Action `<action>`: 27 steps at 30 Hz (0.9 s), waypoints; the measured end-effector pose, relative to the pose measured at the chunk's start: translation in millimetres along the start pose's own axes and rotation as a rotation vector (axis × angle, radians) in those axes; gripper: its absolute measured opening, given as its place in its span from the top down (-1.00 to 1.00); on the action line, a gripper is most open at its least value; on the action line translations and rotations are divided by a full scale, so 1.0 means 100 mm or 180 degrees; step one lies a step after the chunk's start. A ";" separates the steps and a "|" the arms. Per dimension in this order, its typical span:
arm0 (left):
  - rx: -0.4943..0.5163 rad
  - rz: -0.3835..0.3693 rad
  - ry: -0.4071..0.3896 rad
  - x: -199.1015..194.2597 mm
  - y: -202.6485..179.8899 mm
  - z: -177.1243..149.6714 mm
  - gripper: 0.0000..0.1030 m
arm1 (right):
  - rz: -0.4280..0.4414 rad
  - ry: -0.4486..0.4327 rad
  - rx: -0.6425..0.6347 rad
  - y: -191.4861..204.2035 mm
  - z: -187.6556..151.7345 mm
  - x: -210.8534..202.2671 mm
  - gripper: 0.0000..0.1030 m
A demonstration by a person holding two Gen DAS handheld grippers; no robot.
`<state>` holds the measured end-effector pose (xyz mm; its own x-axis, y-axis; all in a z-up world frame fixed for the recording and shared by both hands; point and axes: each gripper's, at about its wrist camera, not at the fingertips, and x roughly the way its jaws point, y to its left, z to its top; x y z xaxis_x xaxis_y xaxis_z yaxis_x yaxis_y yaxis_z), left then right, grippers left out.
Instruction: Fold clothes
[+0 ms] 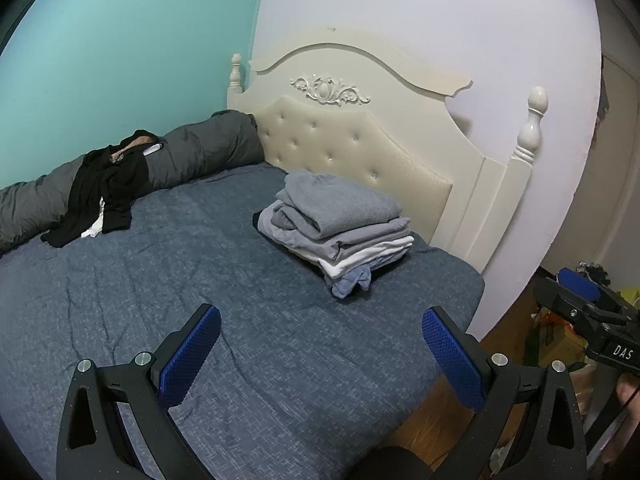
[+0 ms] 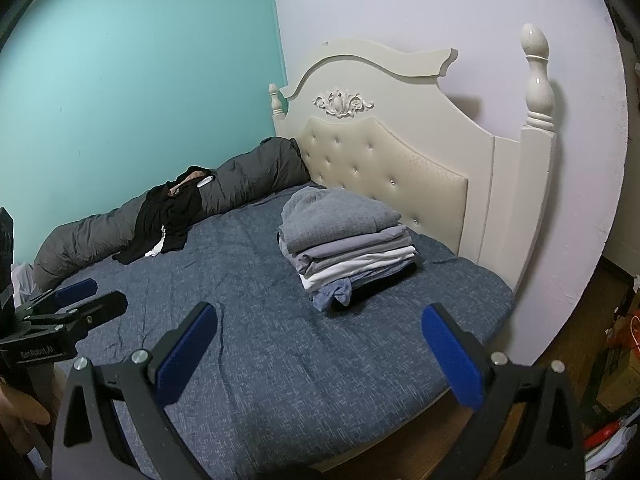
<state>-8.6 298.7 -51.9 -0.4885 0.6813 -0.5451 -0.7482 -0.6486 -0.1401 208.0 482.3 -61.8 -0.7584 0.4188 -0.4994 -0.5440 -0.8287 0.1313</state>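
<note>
Grey knit on top, then paler grey, white and faded blue layers below: folded stack of clothes (image 1: 336, 232) (image 2: 346, 246), resting on the blue bedspread (image 1: 180, 280) (image 2: 280, 352) near the headboard end, toward the bed's right edge. Bottom blue piece bunched and sticking out at the near corner of the pile.

Unfolded black garments (image 1: 106, 190) (image 2: 166, 220) heaped well apart from the stack, draped half over a long grey bolster (image 1: 200, 148) (image 2: 244, 178) lying against the teal wall (image 1: 120, 40) (image 2: 140, 60). Something white peeking from under the black heap.

Left gripper (image 1: 320, 354) (image 2: 72, 300) held above the near part of the bedspread, blue pads spread wide, nothing between them. Right gripper (image 2: 320, 354) (image 1: 576, 292) likewise gaping wide and empty, hovering over the bed's near right corner, just beside the left one.

Cream headboard (image 1: 360, 140) (image 2: 400, 168) with tufted panel and carved ornament behind the stack, turned posts at either end. Pale lilac wall (image 1: 440, 20) (image 2: 440, 8) beyond. Wooden floor (image 1: 440, 412) (image 2: 560, 320) showing past the mattress edge, with blurred clutter at the far right.
</note>
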 end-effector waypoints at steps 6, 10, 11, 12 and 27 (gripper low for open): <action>-0.0012 -0.0003 0.0012 0.01 0.00 0.01 -0.99 | 0.0010 0.0005 0.0001 0.01 0.01 0.01 -0.99; -0.0025 -0.0019 0.0017 0.01 0.00 0.01 -0.99 | 0.0012 0.0012 0.0002 0.02 0.00 0.02 -0.99; -0.0019 -0.0018 0.0019 0.02 0.00 0.01 -0.99 | 0.0013 0.0011 0.0001 0.02 0.00 0.02 -0.99; -0.0010 -0.0016 0.0022 0.02 0.00 0.02 -0.99 | 0.0014 0.0010 0.0002 0.02 0.00 0.02 -0.99; -0.0012 -0.0008 0.0018 0.03 -0.01 -0.01 -0.99 | 0.0007 0.0026 0.0009 0.02 0.00 0.03 -0.99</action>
<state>-9.1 300.7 -53.7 -0.4841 0.6809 -0.5495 -0.7476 -0.6482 -0.1445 205.0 482.0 -62.9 -0.7567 0.4139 -0.5061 -0.5434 -0.8286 0.1349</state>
